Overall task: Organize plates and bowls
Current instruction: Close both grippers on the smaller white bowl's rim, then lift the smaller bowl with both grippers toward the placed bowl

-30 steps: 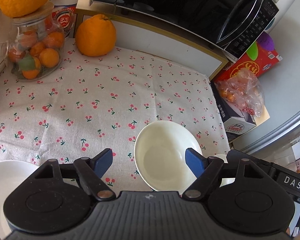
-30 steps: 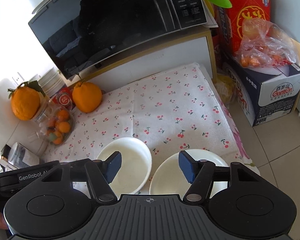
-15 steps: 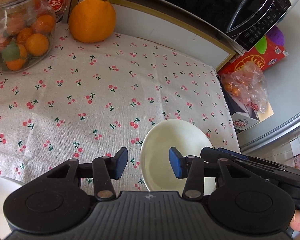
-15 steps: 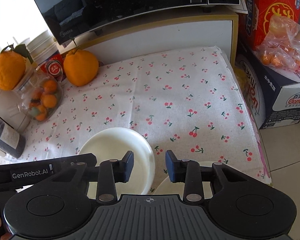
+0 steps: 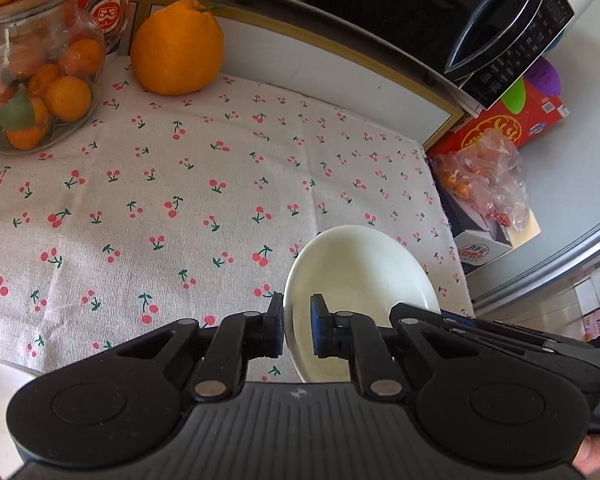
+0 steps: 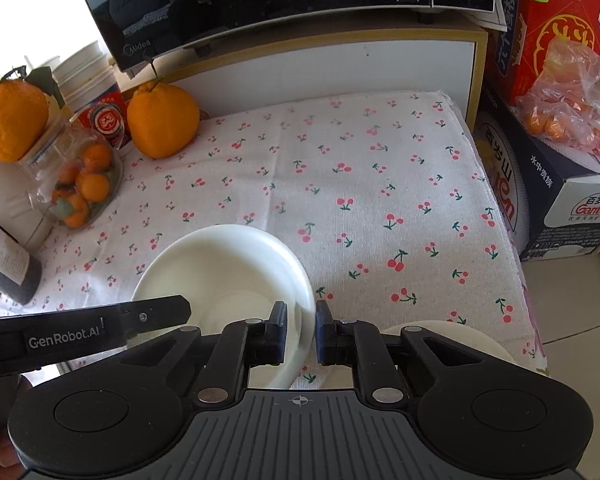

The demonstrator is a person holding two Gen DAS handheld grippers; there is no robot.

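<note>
Pinching smooth round white bowl [image 5: 364, 272] rim, both grippers.

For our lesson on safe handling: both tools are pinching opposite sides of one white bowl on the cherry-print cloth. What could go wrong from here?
1. Each tool, left and right, grips only a thin stretch of the white bowl's smooth rim; uneven lifting could tilt it or let it slip.
2. The bowl sits near the cherry-print cloth's front edge, so a drop might reach the floor.
3. A white plate lies just under the right tool; lowering could knock it.
</note>
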